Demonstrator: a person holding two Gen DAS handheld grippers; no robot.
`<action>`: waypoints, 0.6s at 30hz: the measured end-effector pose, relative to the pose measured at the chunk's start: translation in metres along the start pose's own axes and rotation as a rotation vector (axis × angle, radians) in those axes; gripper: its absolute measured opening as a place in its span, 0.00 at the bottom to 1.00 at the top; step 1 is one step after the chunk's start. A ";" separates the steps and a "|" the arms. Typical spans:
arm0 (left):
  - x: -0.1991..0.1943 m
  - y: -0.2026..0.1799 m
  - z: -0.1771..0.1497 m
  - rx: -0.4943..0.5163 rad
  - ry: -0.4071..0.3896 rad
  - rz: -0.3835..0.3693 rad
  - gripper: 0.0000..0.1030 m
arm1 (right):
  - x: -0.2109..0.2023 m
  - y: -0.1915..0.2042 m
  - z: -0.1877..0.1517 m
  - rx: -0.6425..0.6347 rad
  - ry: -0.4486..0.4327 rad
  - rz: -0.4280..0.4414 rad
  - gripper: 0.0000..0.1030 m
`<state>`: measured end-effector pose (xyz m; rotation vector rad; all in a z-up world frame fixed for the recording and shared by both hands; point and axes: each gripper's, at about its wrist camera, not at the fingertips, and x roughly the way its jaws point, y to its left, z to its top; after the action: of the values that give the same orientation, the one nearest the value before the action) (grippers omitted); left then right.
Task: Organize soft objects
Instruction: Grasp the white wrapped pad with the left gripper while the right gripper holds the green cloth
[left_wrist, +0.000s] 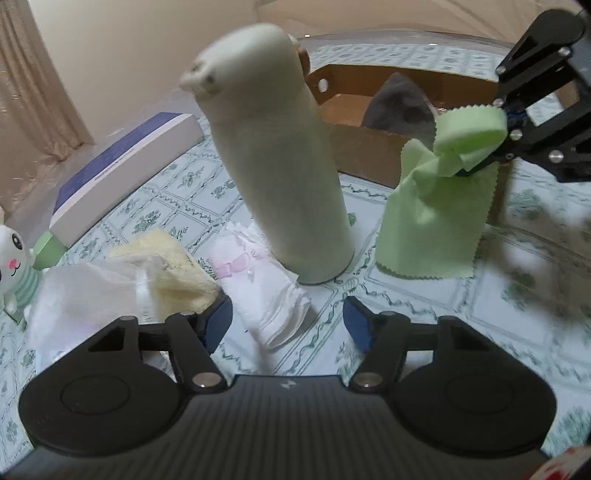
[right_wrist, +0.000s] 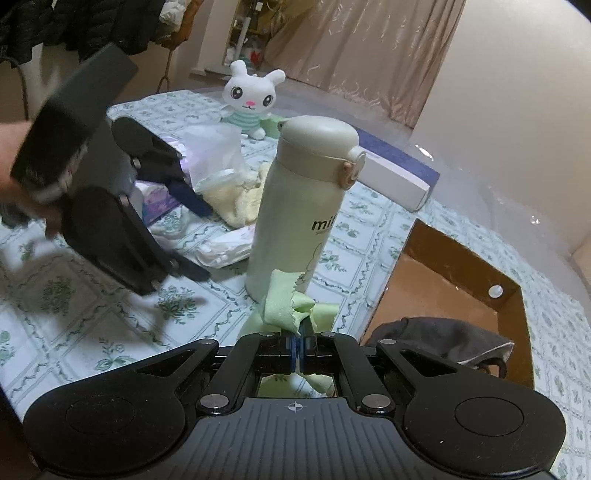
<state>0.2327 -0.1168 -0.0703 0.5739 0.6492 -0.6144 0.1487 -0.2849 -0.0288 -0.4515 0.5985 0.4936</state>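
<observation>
The right gripper (right_wrist: 300, 341) is clamped tight on a bunched corner of a light green cloth (right_wrist: 286, 304), and the rest of the cloth (left_wrist: 432, 218) hangs down from it so that its zigzag lower edge rests on the counter (left_wrist: 406, 295), which carries a green floral patterned cover. Seen from the left wrist camera, the right gripper (left_wrist: 491, 151) sits at about two o'clock, with the cloth just in front of the near wall of a brown cardboard box (left_wrist: 364, 155). Inside that box lies a dark grey piece of fabric (right_wrist: 443, 338). A tall pale bottle (right_wrist: 301, 206) stands upright on the counter between the two grippers, just beyond the cloth at twelve o'clock from the right wrist camera. The left gripper (left_wrist: 288, 321) is partly spread with nothing between its fingers, hanging over a folded white item with pink trim (left_wrist: 266, 291) that lies on the counter at the foot of the bottle. At its ten o'clock lie a fluffy yellow cloth (left_wrist: 173, 269) and a clear plastic bag (left_wrist: 85, 295). A white plush rabbit (right_wrist: 251, 99) stands at the far side of the counter, near a flat white and blue box (left_wrist: 122, 173).
</observation>
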 end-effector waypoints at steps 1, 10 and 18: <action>0.004 -0.004 0.001 0.000 -0.003 0.024 0.61 | 0.003 0.001 -0.001 -0.002 -0.001 -0.003 0.02; 0.030 -0.020 -0.004 0.002 -0.014 0.176 0.46 | 0.019 0.001 -0.008 0.016 0.002 0.000 0.02; 0.040 -0.016 -0.003 0.119 -0.008 0.217 0.37 | 0.023 0.000 -0.011 0.002 0.014 0.005 0.02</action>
<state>0.2466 -0.1387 -0.1050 0.7419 0.5362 -0.4538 0.1614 -0.2837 -0.0512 -0.4523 0.6137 0.4948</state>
